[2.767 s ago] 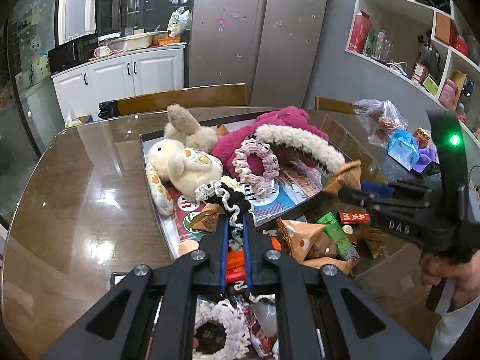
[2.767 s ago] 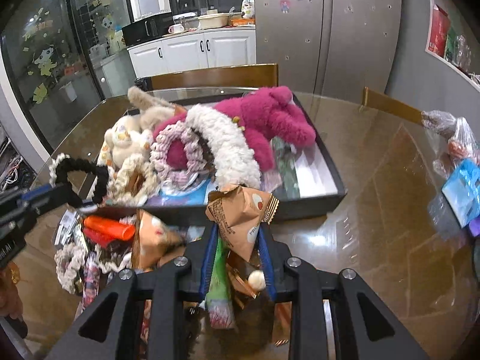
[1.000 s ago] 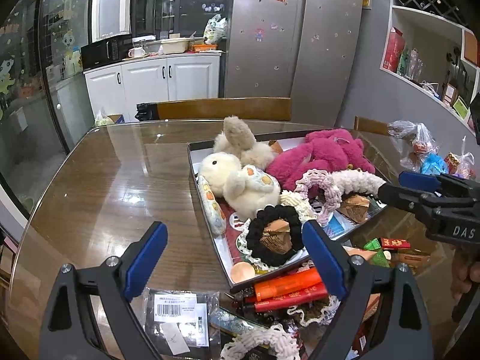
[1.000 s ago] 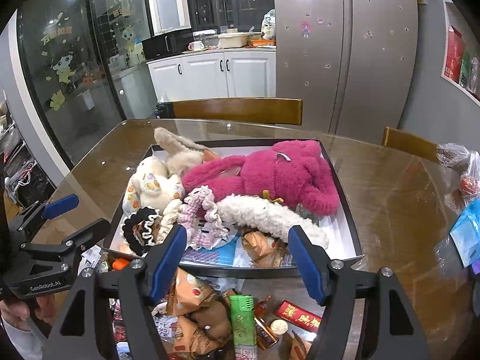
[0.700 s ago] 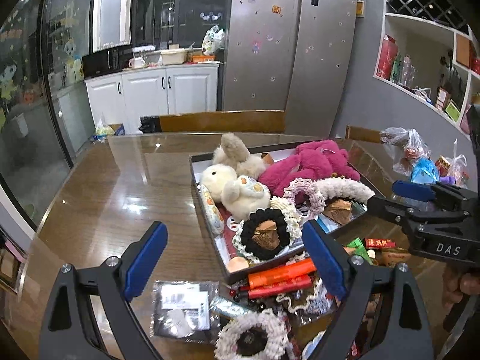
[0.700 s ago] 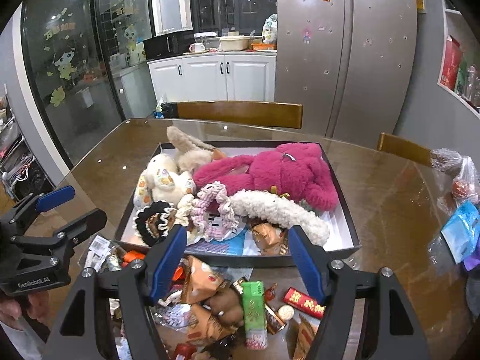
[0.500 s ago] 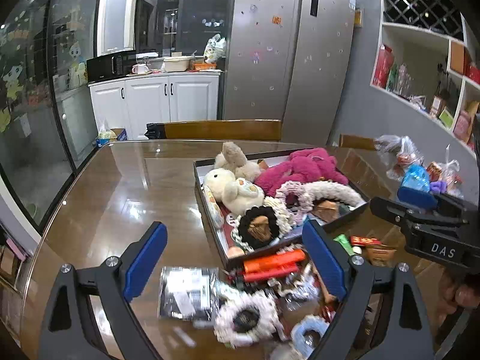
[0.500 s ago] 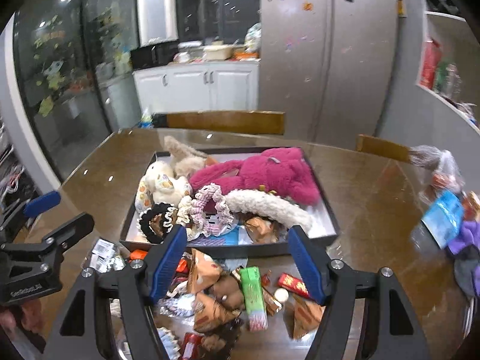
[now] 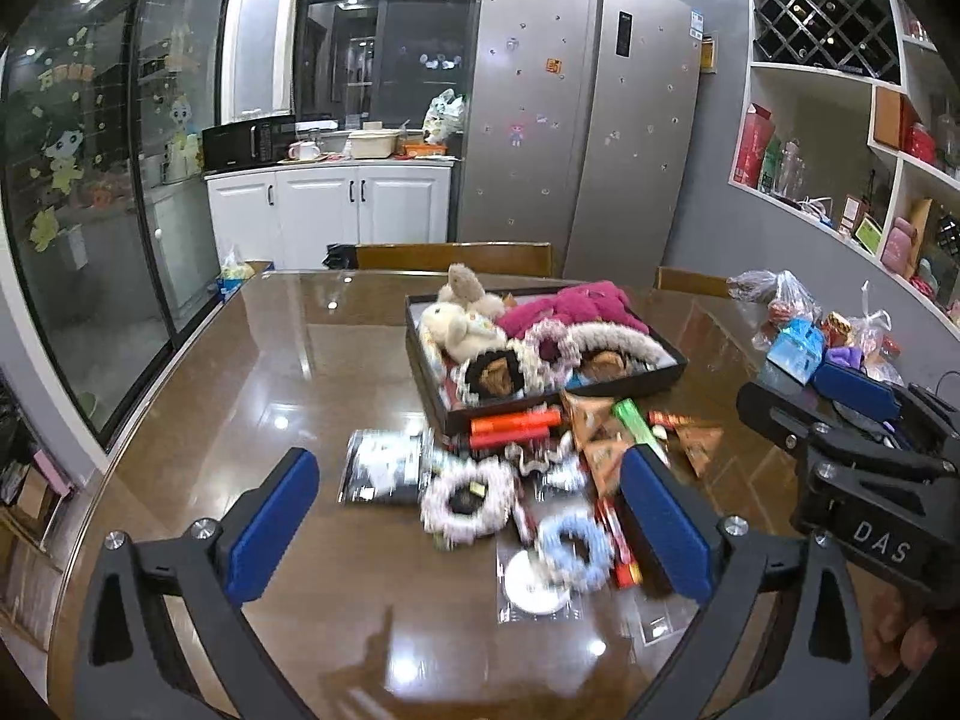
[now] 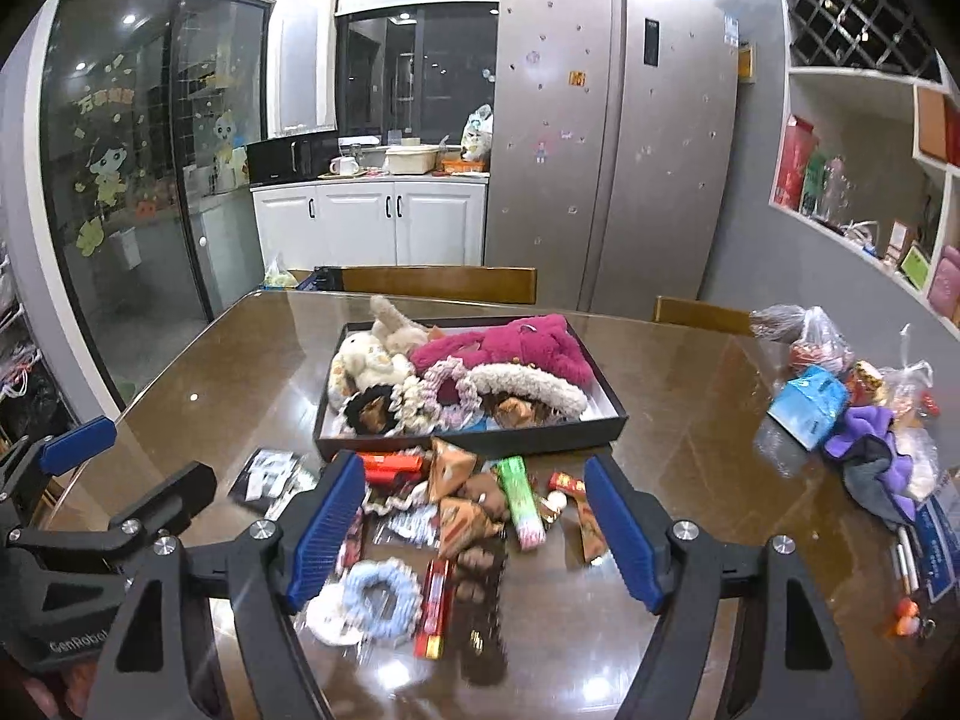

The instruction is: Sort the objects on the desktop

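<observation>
- My left gripper (image 9: 468, 525) is opening wide — nothing between its fingers.
- My right gripper (image 10: 474, 531) is opening too, empty.
- The snack-and-scrunchie pile (image 10: 456, 510) lies at 6 o'clock of the black tray (image 10: 480, 441) — just beside it.

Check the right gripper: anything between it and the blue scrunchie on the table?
Nothing visible. The right gripper, empty, its jaws opening, hangs above the table. The blue scrunchie lies in the open near its left finger, with snack packets beside it, none on top.
</observation>
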Motion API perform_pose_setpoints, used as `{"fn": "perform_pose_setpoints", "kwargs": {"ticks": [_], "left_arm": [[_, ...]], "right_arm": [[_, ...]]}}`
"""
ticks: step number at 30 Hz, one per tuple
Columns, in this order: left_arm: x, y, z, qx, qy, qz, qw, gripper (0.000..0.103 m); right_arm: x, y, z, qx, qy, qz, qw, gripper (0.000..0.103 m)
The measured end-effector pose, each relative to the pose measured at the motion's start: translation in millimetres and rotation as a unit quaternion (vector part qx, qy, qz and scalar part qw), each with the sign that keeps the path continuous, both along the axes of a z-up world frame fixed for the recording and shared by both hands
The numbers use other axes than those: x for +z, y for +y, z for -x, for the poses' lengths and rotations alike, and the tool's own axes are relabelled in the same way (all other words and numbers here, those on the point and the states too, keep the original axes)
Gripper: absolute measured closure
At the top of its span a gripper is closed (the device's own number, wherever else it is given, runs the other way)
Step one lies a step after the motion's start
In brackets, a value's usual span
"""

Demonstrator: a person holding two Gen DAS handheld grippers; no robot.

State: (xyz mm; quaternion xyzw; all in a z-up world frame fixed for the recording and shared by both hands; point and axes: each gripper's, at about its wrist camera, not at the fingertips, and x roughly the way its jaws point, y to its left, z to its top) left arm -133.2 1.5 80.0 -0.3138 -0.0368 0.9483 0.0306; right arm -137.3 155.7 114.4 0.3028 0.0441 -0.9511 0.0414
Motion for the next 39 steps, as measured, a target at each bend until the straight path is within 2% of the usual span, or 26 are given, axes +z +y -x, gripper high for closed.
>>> {"fn": "perform_pose_setpoints", "kwargs": {"ticks": [8,14,39], "left_arm": [[-15,9,-77,0.012,-0.001,0.013,0.9999,0.000],[-18,13,-105,0.003,0.001,0.021,0.9998,0.000],[-5,5,-122,0.003,0.020,0.024,0.9995,0.000]], "right_arm": [[-19,14,-83,-0.013,0.008,0.036,0.999,0.023],[-26,17,-122,-0.028,0.019,0.026,0.999,0.021],[-26,5,-136,-0.021,0.021,0.009,1.000,0.021]]}}
